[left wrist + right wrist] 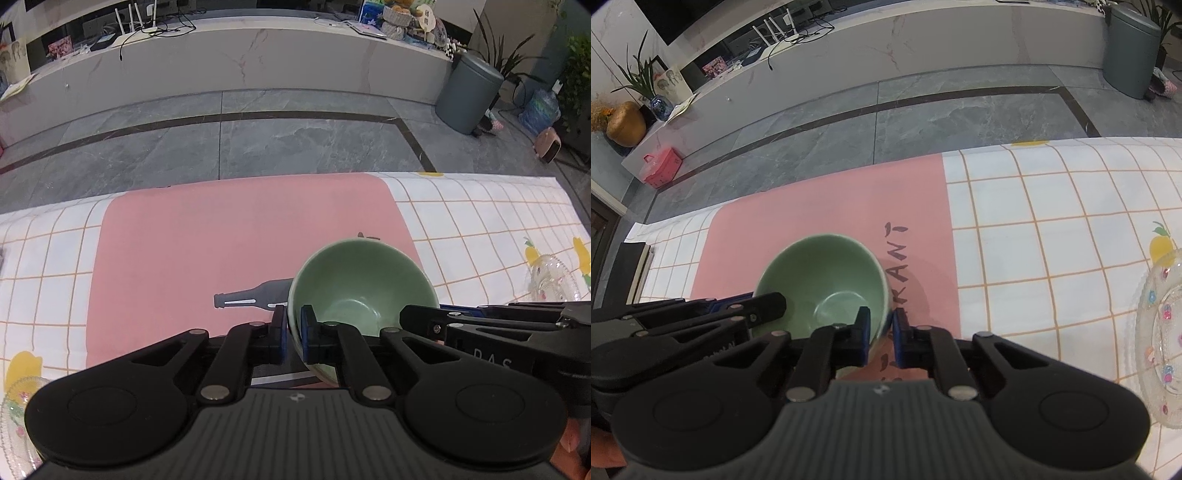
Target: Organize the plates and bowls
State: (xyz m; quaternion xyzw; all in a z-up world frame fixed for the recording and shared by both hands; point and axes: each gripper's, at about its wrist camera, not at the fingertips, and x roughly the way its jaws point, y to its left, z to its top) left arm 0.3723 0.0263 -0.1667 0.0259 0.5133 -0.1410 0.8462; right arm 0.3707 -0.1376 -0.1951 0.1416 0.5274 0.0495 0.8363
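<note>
Bowl (360,295), pale green, sits over the pink placemat (221,240), gripped from both sides. Left gripper (293,332) is clamped on the bowl's left rim, one blue pad inside and one outside. Right gripper (879,334) pinches the opposite rim the same way. Whether the bowl's base touches the mat or hangs just above it is hard to tell. Clear glass plate (1161,332) lies on the checked tablecloth (1052,229), well apart to the right.
</note>
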